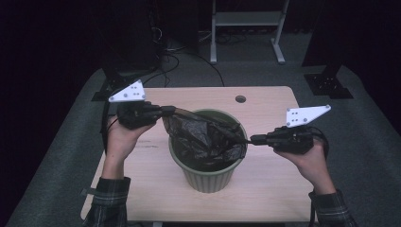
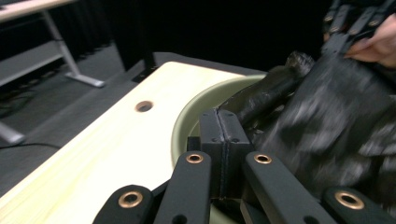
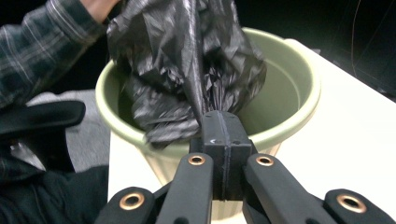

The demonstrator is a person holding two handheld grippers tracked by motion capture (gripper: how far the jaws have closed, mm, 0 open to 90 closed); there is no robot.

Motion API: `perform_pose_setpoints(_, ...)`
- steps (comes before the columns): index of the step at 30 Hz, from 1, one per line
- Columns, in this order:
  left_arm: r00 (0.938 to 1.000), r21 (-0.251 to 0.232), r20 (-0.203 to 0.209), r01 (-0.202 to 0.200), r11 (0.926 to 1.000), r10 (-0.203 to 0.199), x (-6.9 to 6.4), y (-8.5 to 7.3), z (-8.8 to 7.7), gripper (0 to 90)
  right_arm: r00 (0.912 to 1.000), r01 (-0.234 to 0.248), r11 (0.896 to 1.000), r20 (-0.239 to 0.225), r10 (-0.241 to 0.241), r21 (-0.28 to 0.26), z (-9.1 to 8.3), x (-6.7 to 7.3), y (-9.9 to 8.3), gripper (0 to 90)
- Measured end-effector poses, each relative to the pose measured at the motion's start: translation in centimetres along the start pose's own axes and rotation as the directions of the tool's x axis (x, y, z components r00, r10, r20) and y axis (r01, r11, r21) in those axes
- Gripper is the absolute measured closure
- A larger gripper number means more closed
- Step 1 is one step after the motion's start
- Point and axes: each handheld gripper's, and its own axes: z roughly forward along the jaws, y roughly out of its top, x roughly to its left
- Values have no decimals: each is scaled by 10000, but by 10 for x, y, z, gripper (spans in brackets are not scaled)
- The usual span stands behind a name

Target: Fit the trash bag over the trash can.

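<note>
You have both sets of jaws clamped on the black bag (image 1: 203,137), your left gripper (image 1: 166,111) and right gripper (image 1: 253,139) on opposite sides, so it stretches across the green bin (image 1: 208,177), probably needing its edge pulled outward over the rim.

The bucket (image 1: 208,175) stands on the table (image 1: 274,189), slightly toward 6 o'clock of its middle. The bag (image 1: 203,137) sits in the bucket, stretched across its mouth from 10 o'clock to 3 o'clock. The left gripper (image 1: 172,111) lies at the bucket's 10 o'clock, the right gripper (image 1: 253,140) at 3 o'clock. A hole (image 1: 240,99) lies in the table at the bucket's 1 o'clock.
</note>
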Motion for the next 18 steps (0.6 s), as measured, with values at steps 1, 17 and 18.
perform_pose_setpoints(1, 10000, 0, 0, 0, 10000, 0, 0, 0, 0, 899, 10000, 0, 10000, 0, 0, 0, 0, 0, 0, 900)
perform_pose_setpoints(17, 9932, -233, -905, 713, 9972, -731, -16, -67, -37, 899, 9970, 151, 9899, -769, -42, 1410, 15, 44, -44, 900)
perform_pose_setpoints(18, 9926, -100, -938, 769, 9970, -775, -17, -73, -35, 899, 9975, 188, 9863, -699, -74, 1636, 18, 44, -48, 900)
